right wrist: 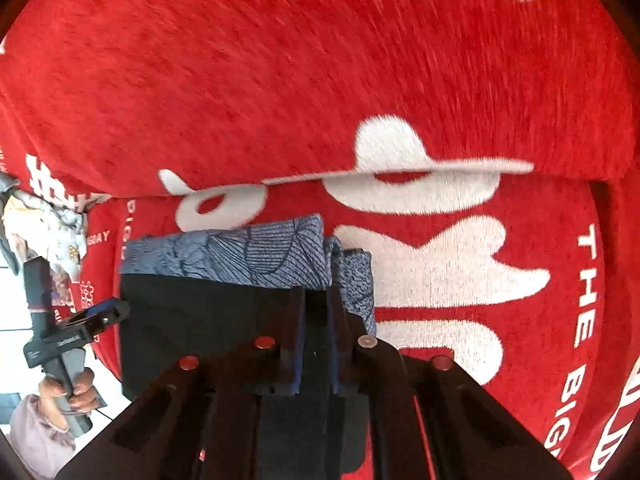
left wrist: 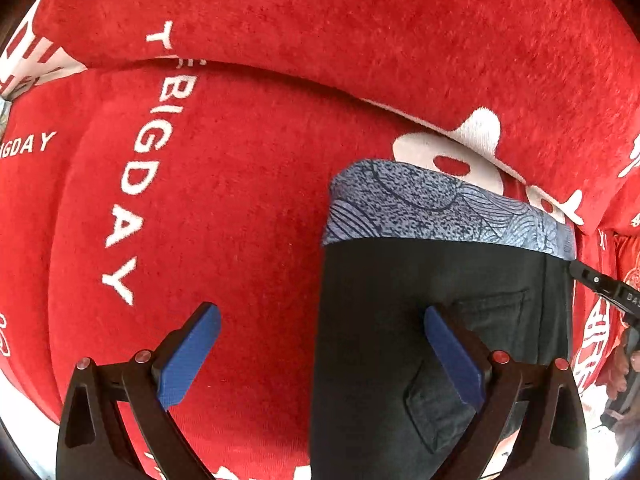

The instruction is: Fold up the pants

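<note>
The dark pants with a blue patterned band lie on a red sofa seat. My left gripper is open and empty, its right pad over the pants' left edge. In the right wrist view the pants and band lie in front of my right gripper, which is shut on the pants' right edge near the band. The left gripper also shows at the left of that view, and the right gripper shows at the right edge of the left wrist view.
The red plush sofa cover with white lettering has a backrest rising behind the seat. Crumpled light fabric lies at the far left. White floor tiles show beyond the seat's left edge.
</note>
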The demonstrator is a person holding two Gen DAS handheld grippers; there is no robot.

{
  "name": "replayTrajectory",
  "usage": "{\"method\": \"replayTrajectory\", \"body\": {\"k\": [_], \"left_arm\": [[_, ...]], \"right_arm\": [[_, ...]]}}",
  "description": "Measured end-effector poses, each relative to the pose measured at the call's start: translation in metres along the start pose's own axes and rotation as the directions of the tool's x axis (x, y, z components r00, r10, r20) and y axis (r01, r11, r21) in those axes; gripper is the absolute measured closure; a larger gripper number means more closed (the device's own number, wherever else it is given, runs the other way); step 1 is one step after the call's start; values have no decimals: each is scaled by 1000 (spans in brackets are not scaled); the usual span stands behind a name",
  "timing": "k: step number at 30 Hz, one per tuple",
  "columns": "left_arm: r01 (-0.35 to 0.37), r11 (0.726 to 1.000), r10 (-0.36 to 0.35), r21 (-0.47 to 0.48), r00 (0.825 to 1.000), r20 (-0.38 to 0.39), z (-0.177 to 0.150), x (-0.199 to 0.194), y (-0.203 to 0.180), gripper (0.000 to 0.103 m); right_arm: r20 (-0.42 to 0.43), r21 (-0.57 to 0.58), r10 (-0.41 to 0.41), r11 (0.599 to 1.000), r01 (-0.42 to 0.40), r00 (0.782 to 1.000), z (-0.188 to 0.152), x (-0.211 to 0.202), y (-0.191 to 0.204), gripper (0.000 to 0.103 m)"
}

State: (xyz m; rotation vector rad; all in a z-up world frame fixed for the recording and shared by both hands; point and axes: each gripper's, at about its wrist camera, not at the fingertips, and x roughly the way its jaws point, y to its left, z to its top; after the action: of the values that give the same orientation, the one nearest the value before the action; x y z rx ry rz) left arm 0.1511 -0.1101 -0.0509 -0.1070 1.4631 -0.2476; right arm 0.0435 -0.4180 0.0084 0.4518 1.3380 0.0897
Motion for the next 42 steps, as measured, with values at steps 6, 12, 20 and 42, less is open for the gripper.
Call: {"method": "replayTrajectory", "body": {"k": [6,12,20,42], "left_arm": [[-39,999,39,25,999,0,3,3,-15,1],[-44,999,44,20,999,-7,7,5,-14,1],[-51,998,51,24,999,-8,4,0,-14,1],[294,954,-278,67,943,-181,-6,29,-15,1]], "right_arm": [[15,68,30,997,-31,999,-7,-12,-5,88],[-9,75,9,997,-9,1000,-36,-23,-5,45],[-48,121,47,992,-41,998,-60,-21,-22,44],[-102,180,313,939,-291,944,-61,8,-51,32]]}}
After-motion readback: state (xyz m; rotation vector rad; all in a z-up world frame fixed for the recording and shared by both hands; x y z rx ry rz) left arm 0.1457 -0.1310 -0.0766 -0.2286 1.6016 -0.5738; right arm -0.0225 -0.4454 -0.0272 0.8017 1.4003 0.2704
